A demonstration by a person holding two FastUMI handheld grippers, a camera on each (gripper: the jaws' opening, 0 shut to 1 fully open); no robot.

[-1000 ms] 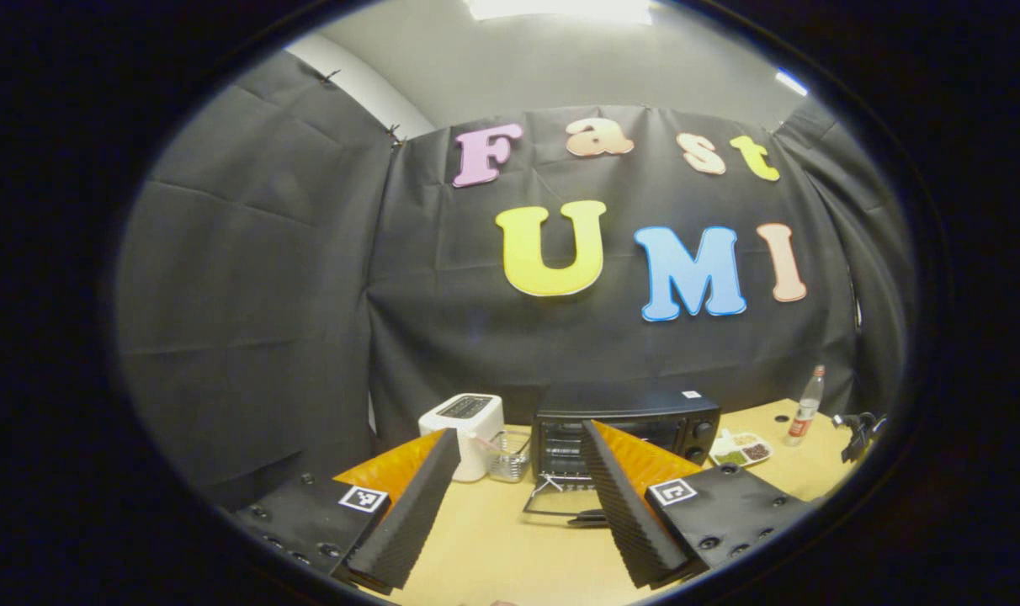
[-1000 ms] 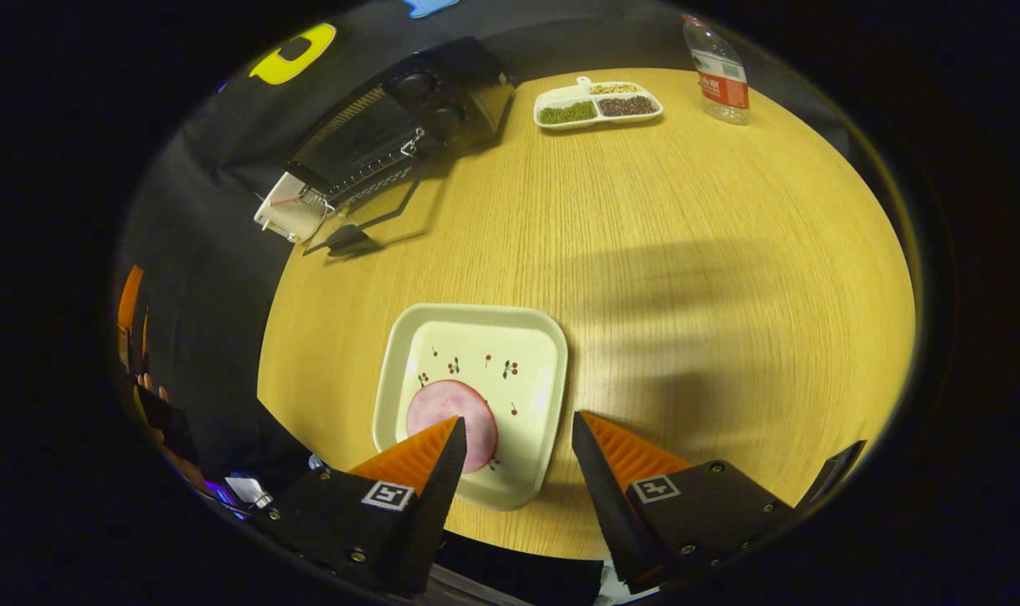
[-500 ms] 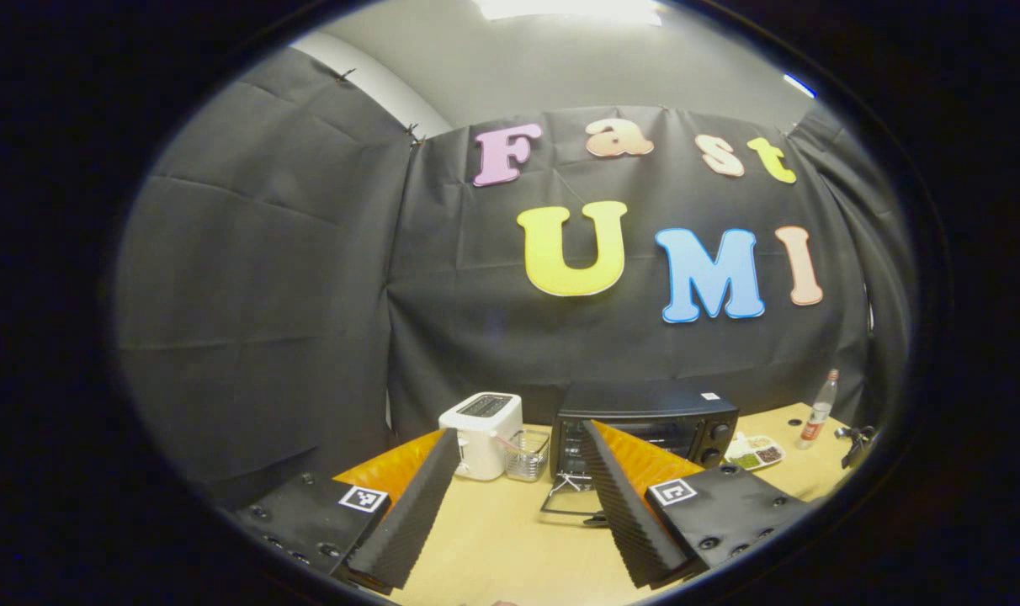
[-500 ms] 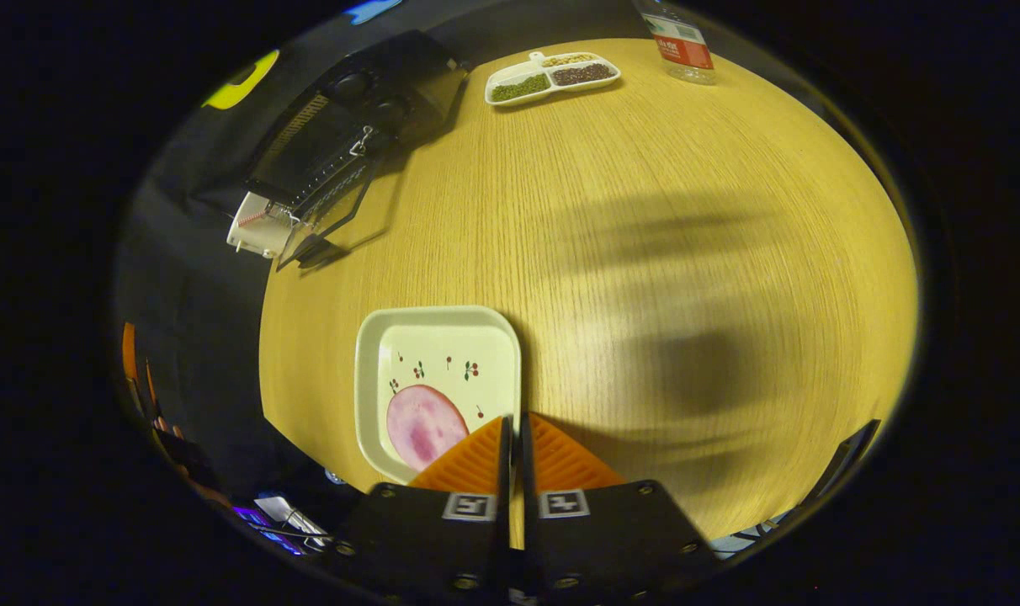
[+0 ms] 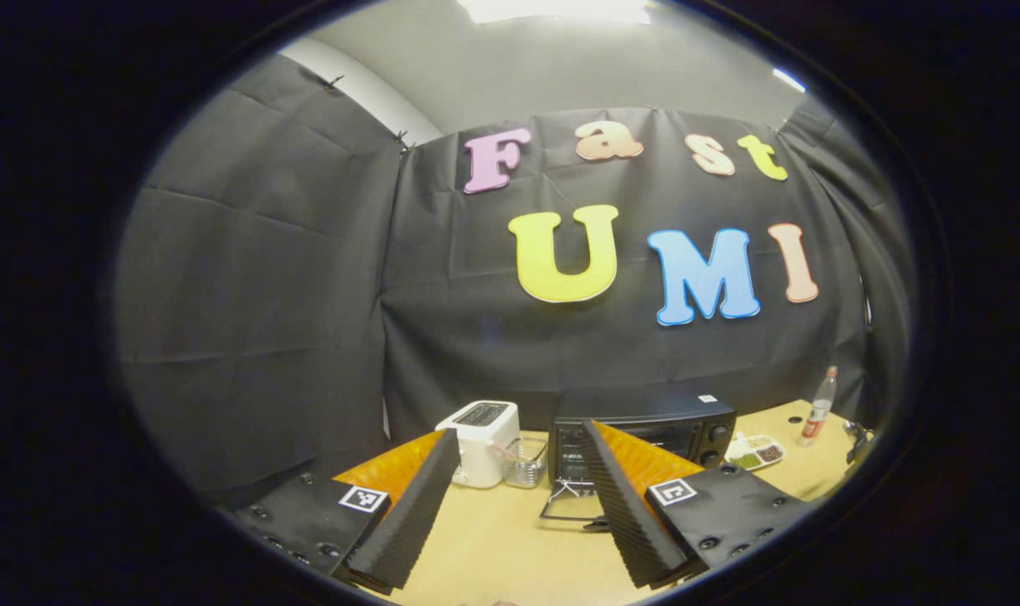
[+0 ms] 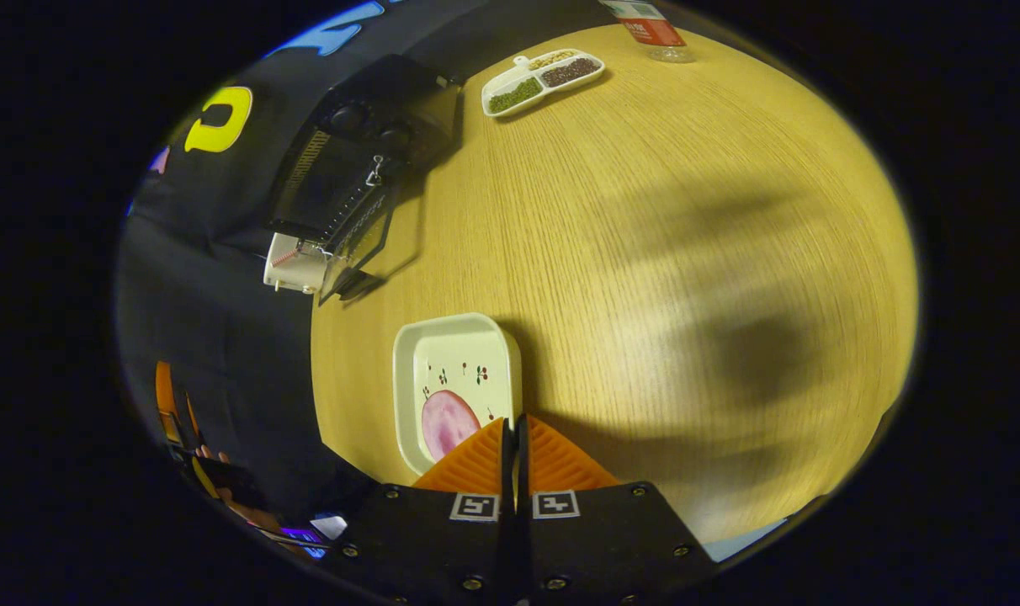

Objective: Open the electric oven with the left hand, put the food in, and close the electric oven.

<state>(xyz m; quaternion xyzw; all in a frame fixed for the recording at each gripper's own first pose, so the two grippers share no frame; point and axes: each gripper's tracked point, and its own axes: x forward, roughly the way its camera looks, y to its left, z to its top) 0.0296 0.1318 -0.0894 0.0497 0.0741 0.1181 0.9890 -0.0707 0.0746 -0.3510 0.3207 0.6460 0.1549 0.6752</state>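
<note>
Keep right gripper (image 6: 514, 429), pinched thin on plate (image 6: 455, 370) rim by table (image 6: 645, 252) edge, level so ham (image 6: 447, 421) stays put toward open oven (image 6: 358, 160); left gripper (image 5: 518, 488) wide, empty.

The black boxy electric oven (image 6: 354, 164) sits upper left on the counter, glass door dropped open. The round pink slice of food (image 6: 447, 423) lies flat lower centre — in a cream square plate (image 6: 409, 379).
</note>
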